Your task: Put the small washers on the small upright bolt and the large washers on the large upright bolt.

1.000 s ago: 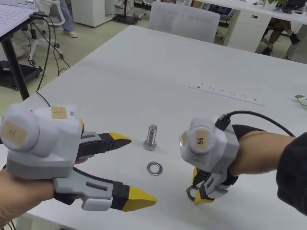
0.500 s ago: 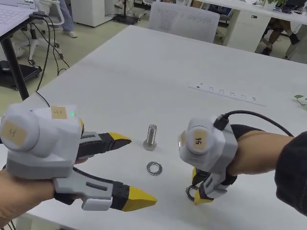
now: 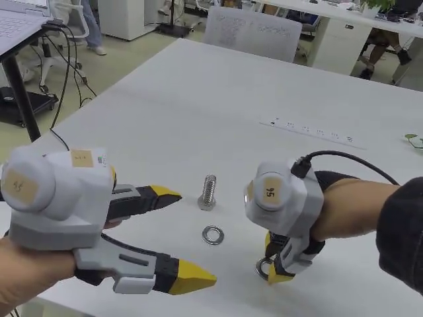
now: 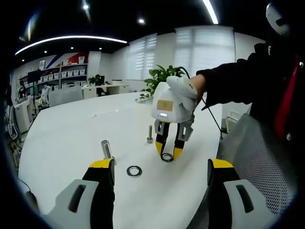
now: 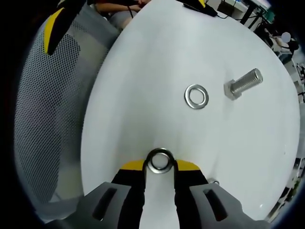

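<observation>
Pinching a washer (image 5: 159,161) in right gripper (image 3: 271,271).

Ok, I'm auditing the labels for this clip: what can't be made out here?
- The small bolt: in the head view, hidden behind the right claw.
- The held washer: small or large is too fine to judge; the jaws cover part of its rim.
- Whether that washer touches the table: unclear in all views.

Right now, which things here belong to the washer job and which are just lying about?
Job: large upright silver bolt; small upright silver bolt; loose silver flat washer; silver washer in right gripper.
Lying about: white power strip; grey mesh chair.
</observation>
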Motion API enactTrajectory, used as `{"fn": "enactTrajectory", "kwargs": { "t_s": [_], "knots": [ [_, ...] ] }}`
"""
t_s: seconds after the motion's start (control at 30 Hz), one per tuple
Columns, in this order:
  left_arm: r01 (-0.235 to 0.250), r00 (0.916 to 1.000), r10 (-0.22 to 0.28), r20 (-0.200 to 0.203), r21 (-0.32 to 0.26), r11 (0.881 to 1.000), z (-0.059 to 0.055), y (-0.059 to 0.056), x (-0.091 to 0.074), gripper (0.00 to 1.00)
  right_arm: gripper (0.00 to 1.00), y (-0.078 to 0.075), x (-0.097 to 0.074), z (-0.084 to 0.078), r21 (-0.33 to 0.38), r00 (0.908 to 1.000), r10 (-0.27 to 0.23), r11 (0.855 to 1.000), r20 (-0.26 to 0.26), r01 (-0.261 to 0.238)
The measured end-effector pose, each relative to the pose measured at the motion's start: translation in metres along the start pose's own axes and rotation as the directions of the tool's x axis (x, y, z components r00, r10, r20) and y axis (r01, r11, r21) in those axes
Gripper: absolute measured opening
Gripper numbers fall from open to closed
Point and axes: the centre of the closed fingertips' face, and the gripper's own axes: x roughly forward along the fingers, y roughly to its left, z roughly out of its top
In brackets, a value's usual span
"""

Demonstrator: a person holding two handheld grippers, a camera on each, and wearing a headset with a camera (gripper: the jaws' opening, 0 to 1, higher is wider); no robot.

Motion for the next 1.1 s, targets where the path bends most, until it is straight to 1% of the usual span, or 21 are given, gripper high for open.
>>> {"fn": "enactTrajectory", "kwargs": {
  "t_s": [0.03, 0.13, 0.3, 0.4, 0.87, 1.1],
  "knots": [
    [-0.002, 1.0000, 0.002, 0.000, 0.001, 1.000, 0.000, 0.000, 0.000, 0.80, 0.23, 0.000, -0.001, 0.000, 0.001, 1.0000, 0.001, 1.000, -0.001, -0.001],
    [-0.001, 1.0000, 0.001, 0.000, 0.001, 1.000, 0.000, 0.001, 0.000, 0.80, 0.23, -0.002, -0.009, 0.004, 0.014, 0.9997, 0.006, 1.000, 0.023, -0.006],
    [0.001, 1.0000, -0.001, 0.002, 0.005, 1.000, 0.001, 0.000, 0.001, 0.80, 0.23, -0.004, -0.021, 0.010, 0.003, 0.9995, -0.012, 1.000, 0.030, 0.012],
    [0.000, 1.0000, 0.000, 0.003, 0.007, 1.000, 0.001, 0.000, 0.000, 0.80, 0.23, -0.004, -0.028, 0.012, 0.003, 0.9993, -0.013, 1.000, 0.035, 0.013],
    [-0.007, 0.9998, 0.007, 0.021, 0.009, 1.000, 0.004, 0.001, -0.002, 0.80, 0.23, -0.008, -0.058, 0.027, -0.032, 0.9975, -0.053, 0.998, 0.048, 0.055],
    [-0.016, 0.9994, 0.016, 0.030, 0.005, 1.000, 0.005, 0.004, -0.005, 0.80, 0.23, -0.017, -0.074, 0.036, -0.059, 0.9953, -0.082, 0.995, 0.052, 0.085]
  ]
}}
